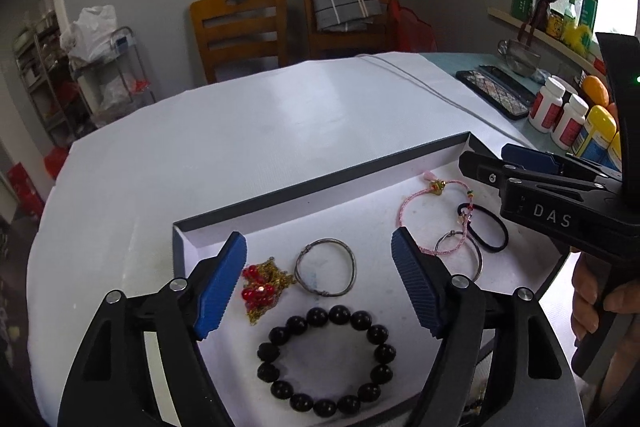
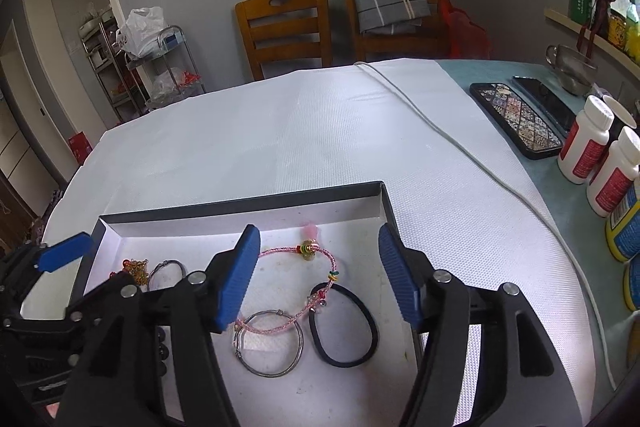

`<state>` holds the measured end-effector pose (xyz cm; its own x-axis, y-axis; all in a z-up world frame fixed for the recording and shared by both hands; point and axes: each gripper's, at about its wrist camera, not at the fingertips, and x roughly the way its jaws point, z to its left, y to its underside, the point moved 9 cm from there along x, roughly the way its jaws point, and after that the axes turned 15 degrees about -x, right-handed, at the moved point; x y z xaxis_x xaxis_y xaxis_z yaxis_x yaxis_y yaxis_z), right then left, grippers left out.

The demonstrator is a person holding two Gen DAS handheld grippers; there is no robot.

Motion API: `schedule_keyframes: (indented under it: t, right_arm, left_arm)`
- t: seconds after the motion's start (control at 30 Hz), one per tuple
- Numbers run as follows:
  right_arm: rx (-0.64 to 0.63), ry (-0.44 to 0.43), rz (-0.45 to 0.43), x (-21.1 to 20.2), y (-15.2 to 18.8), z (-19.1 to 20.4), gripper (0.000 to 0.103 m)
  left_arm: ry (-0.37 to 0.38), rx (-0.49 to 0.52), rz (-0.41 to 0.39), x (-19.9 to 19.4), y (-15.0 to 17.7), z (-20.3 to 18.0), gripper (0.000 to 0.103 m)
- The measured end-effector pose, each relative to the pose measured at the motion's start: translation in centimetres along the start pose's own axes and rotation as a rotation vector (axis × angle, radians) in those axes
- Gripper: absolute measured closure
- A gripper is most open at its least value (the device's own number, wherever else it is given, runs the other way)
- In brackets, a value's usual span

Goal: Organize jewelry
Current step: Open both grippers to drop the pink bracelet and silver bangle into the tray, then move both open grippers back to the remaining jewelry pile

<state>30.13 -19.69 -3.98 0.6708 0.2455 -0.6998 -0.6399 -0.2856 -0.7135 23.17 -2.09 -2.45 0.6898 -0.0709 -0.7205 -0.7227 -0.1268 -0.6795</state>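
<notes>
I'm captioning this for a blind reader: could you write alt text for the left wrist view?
The open left gripper hovers over a shallow white tray holding a black bead bracelet, silver bangle, red-and-gold piece, pink cord bracelet and black hair tie. The right gripper reaches in from the right.

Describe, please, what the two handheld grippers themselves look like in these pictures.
Both are matte black plastic frames with silver pivot bolts and ribbed blue finger pads. The left gripper and right gripper look identical. The right one's body carries white "DAS" lettering and a small green light.
</notes>
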Motion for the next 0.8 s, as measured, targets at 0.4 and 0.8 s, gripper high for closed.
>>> schedule_keyframes:
  t: [0.4,0.8]
  right_arm:
    - [-0.159,0.023,-0.089,-4.5,-1.4,3.7,0.006]
    - [-0.305,0.04,-0.098,-9.2,1.9,5.0,0.006]
  left_arm:
    - [0.038,-0.08,-0.073,-6.7,2.1,2.7,0.009]
    - [0.038,-0.064,-0.106,-9.5,4.7,4.6,0.007]
